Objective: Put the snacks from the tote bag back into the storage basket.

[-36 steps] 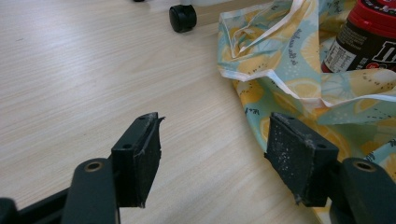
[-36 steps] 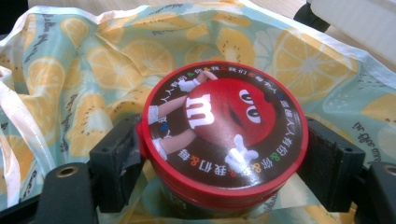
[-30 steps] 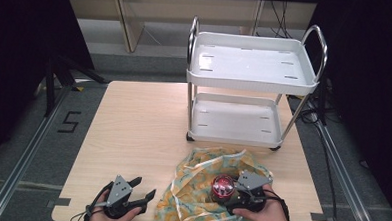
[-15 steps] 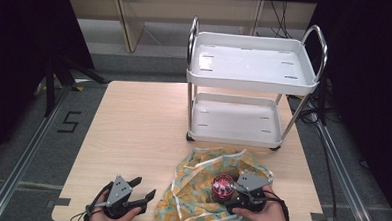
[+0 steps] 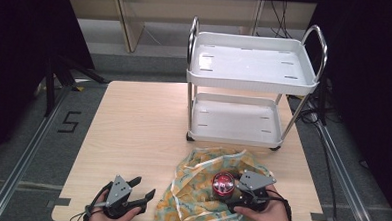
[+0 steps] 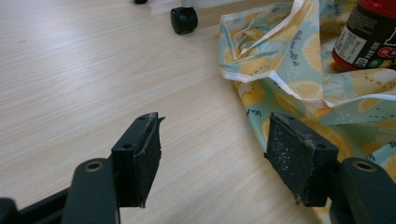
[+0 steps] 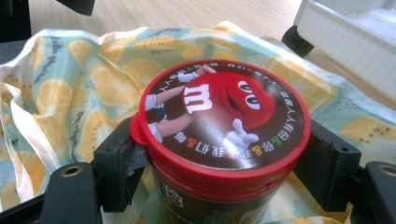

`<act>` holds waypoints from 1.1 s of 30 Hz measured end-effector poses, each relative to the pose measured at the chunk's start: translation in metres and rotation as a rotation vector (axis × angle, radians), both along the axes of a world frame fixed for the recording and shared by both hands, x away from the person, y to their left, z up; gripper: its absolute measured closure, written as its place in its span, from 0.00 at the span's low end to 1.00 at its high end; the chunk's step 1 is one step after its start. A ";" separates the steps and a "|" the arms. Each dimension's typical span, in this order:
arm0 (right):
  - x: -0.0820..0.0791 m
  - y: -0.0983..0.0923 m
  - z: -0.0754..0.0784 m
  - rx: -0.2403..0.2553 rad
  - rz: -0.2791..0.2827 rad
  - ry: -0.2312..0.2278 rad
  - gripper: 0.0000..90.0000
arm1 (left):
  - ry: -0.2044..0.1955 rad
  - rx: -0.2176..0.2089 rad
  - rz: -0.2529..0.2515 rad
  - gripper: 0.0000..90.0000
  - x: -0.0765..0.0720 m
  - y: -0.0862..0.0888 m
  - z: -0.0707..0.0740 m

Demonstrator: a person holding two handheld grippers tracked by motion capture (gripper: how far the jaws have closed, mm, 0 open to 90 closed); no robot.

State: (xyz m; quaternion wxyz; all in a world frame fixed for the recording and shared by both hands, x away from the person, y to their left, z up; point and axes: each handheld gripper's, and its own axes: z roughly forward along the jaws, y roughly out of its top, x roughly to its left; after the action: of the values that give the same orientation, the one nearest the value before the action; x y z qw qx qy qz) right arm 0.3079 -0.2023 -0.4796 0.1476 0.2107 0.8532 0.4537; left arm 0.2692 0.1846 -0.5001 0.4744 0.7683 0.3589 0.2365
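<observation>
A dark candy jar with a red lid (image 5: 223, 184) (image 7: 219, 126) stands on a lemon-print fabric bag (image 5: 200, 196) (image 6: 299, 74) near the table's front edge. My right gripper (image 5: 233, 192) (image 7: 224, 170) is shut on the jar, one jaw pressing each side just below the lid. The jar's lower body also appears at the top right of the left gripper view (image 6: 366, 37). My left gripper (image 5: 143, 188) (image 6: 217, 156) rests open on the table left of the bag, nothing between its jaws; its right pad (image 6: 299, 156) sits over the bag's edge.
A white two-shelf cart (image 5: 253, 68) with chrome handles stands at the table's far right, both shelves bare; one of its black wheels (image 6: 183, 19) is close beyond the bag. Bare wooden tabletop (image 5: 133, 128) spreads to the left and middle.
</observation>
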 end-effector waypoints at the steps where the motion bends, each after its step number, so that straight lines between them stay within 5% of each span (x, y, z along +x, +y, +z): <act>1: 0.000 0.000 0.001 -0.003 0.008 0.000 0.29 | 0.000 -0.006 0.000 0.38 0.000 0.000 0.000; 8: -0.001 0.001 0.007 0.025 -0.002 -0.017 0.29 | -0.011 0.015 -0.007 0.38 0.001 0.001 0.001; 10: 0.000 0.001 0.010 0.025 0.000 -0.021 0.29 | 0.017 -0.027 0.020 0.38 -0.002 -0.001 -0.001; 12: 0.000 0.001 0.011 0.039 -0.012 -0.015 0.29 | -0.011 0.016 -0.005 0.38 0.001 0.002 0.001; 19: 0.001 0.003 0.014 0.052 -0.005 -0.017 0.29 | -0.004 -0.028 0.008 0.38 0.000 -0.001 -0.001; 21: 0.001 0.003 0.015 0.057 -0.007 -0.010 0.29 | -0.015 0.007 -0.001 0.39 0.001 0.001 0.001; 24: 0.002 0.003 0.017 0.061 -0.002 -0.017 0.29 | 0.002 -0.036 0.013 0.39 -0.001 -0.001 -0.001; 33: 0.004 0.004 0.021 0.077 -0.008 -0.027 0.29 | 0.011 -0.045 0.025 0.39 -0.002 -0.002 -0.001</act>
State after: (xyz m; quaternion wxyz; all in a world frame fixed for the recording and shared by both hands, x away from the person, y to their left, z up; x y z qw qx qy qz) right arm 0.3115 -0.1987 -0.4582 0.1528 0.2134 0.8323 0.4883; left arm 0.2669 0.1830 -0.5010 0.4864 0.7544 0.3762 0.2299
